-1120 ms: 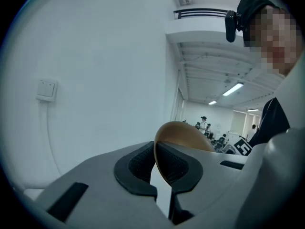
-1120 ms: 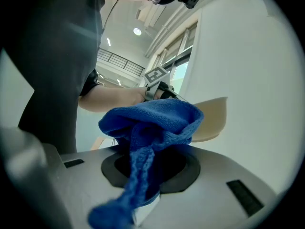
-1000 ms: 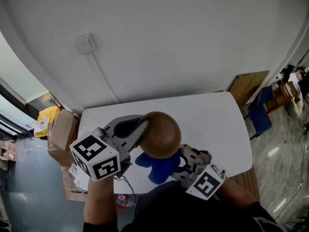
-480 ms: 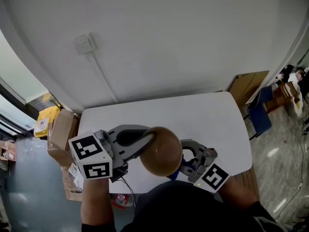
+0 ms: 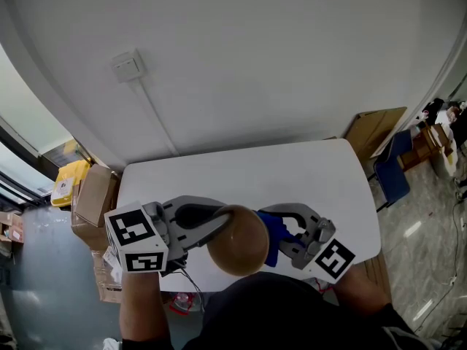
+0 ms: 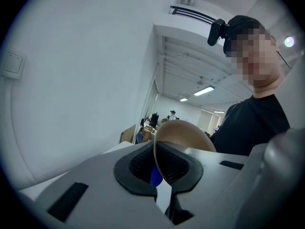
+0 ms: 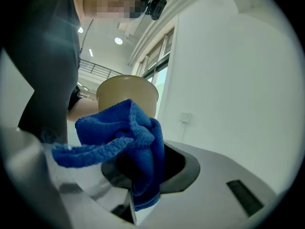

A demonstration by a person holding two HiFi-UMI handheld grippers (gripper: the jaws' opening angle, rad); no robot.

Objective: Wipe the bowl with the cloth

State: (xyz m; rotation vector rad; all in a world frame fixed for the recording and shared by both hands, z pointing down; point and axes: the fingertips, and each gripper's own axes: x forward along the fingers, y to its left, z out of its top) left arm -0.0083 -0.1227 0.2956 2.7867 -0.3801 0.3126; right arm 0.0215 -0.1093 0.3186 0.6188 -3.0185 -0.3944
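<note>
The brown bowl (image 5: 237, 240) hangs above the white table's front edge, its rim (image 6: 157, 156) pinched in my left gripper (image 5: 222, 221), which is shut on it. The bowl's tan underside (image 7: 127, 93) fills the middle of the right gripper view. A bunched blue cloth (image 5: 273, 233) is clamped in my right gripper (image 5: 281, 235), shut on it, and lies against the bowl's right side. The cloth (image 7: 128, 137) spills out between the jaws. A sliver of the blue cloth (image 6: 156, 175) shows behind the rim in the left gripper view.
The white table (image 5: 292, 173) stands against a white wall with a switch plate (image 5: 128, 65). Cardboard boxes (image 5: 95, 195) and a yellow item sit on the floor at the left. A flat board (image 5: 372, 130) leans at the right.
The bowl has sunk toward me. The right gripper has risen from under the bowl to its right side, bringing the blue cloth up against it.
</note>
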